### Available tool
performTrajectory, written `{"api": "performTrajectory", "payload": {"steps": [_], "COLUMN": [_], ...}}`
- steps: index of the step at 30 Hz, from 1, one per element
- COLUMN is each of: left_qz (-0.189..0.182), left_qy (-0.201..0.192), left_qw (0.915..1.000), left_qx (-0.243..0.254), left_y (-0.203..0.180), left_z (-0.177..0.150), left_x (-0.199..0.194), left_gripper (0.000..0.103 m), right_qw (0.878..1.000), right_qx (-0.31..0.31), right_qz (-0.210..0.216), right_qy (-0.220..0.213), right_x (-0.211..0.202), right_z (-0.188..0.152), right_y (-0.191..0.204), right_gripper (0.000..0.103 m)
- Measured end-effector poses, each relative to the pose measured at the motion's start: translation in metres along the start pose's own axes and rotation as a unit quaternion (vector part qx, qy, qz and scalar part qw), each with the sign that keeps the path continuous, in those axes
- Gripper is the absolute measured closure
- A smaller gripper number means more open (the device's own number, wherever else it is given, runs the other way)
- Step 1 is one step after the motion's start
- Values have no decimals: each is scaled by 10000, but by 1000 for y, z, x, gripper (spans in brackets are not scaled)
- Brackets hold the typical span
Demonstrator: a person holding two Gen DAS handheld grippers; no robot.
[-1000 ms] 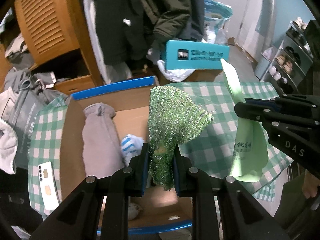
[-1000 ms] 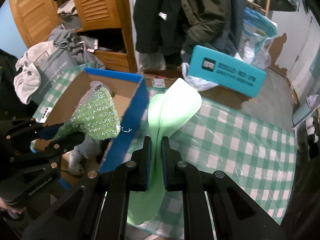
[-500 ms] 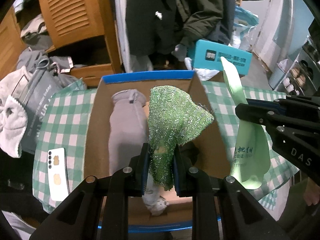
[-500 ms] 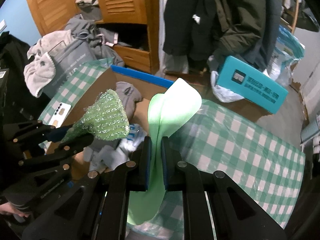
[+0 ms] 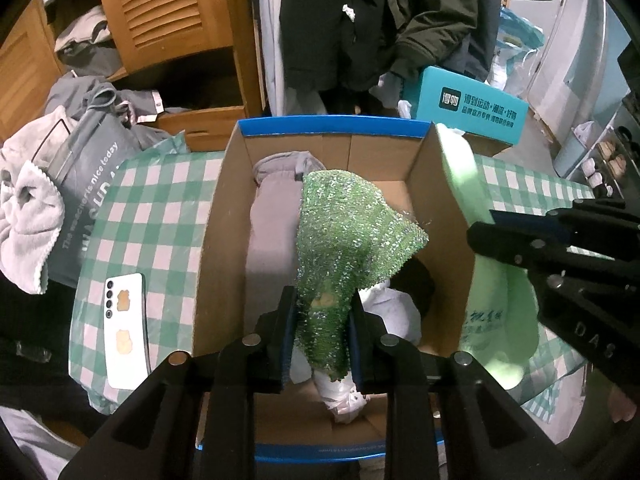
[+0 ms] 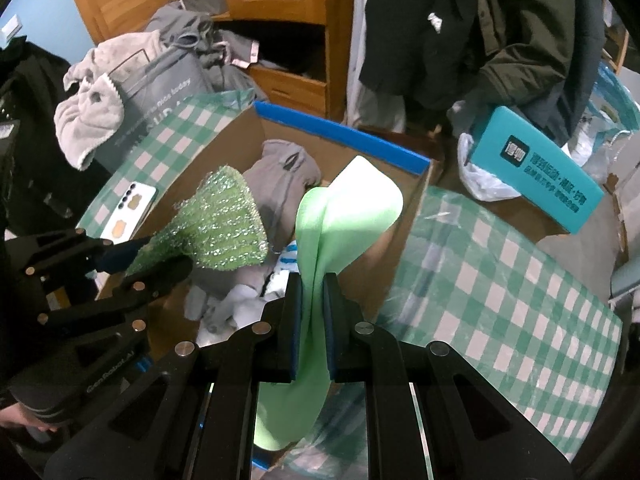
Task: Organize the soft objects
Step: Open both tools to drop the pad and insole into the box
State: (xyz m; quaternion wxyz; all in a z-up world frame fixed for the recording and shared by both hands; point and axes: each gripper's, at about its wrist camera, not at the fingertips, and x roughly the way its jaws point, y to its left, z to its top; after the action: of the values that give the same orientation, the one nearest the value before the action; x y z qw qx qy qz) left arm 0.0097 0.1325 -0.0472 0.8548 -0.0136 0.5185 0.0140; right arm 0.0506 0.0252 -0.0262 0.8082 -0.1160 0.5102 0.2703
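I have the cardboard box with the blue rim open below both tools, sitting on the green checked cloth; inside it a grey garment lies lengthwise along the left wall, with white and striped socks bunched toward the near end. A white phone lies on the cloth just left of the box, outside it. My left gripper is clamped on the sparkly green scrubbing cloth, which stands up from the pads and fans out away from me, its long axis running toward the far wall, directly over the box's interior. My right gripper is clenched on the pale green cloth, which folds over above the pads and trails down below them; it hangs at the box's right wall, its upper end over the inside and its tail seemingly outside. So I judge the left hand is the better placed: its cloth lies straight over free floor to the right of the grey garment, and letting go there should drop it in. The right one needs to shift leftward first, or its tail may drape over the wall.
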Motion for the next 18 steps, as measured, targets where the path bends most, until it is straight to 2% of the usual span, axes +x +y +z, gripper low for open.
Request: {"api": "performTrajectory", "payload": {"steps": [4,5,6,8,11,12,15,18], "left_qz": [11,18,26,40,39,47,129,155], "left_qy": [0,0,-4,5,-28,-34,-77,-95], "left_qw": [10000,10000,10000,10000,10000,10000,9999,9998], "left_qx": [-18,-22,-32,-47,-35,-22,29,54], "left_y": [2,2,3,4,3,2,-1,-3], "left_z": [0,0,0,0,1,1,1,2], "left_x": [-2,-2,-3,-4,-8,-9,-13,-17], "left_gripper": [74,73,71,63,59,53,44,40], "right_qw": [10000,10000,10000,10000,10000,10000,10000,9999], "right_qx": [-32,-54,-57,-55,-76,-72,-35,50], "right_qz": [28,21,18,15,23,15,-48,-84], "right_qy": [72,74,68,28,26,3,-71,-132], "right_x": [3,2,2,-1,-3,-4,-9,-17], "right_z": [-1,-1,-1,-2,-2,-2,-3,-4], "right_y": [2,2,3,1,1,0,-3,-8], "right_gripper": [91,88,80,71,61,57,52,46]}}
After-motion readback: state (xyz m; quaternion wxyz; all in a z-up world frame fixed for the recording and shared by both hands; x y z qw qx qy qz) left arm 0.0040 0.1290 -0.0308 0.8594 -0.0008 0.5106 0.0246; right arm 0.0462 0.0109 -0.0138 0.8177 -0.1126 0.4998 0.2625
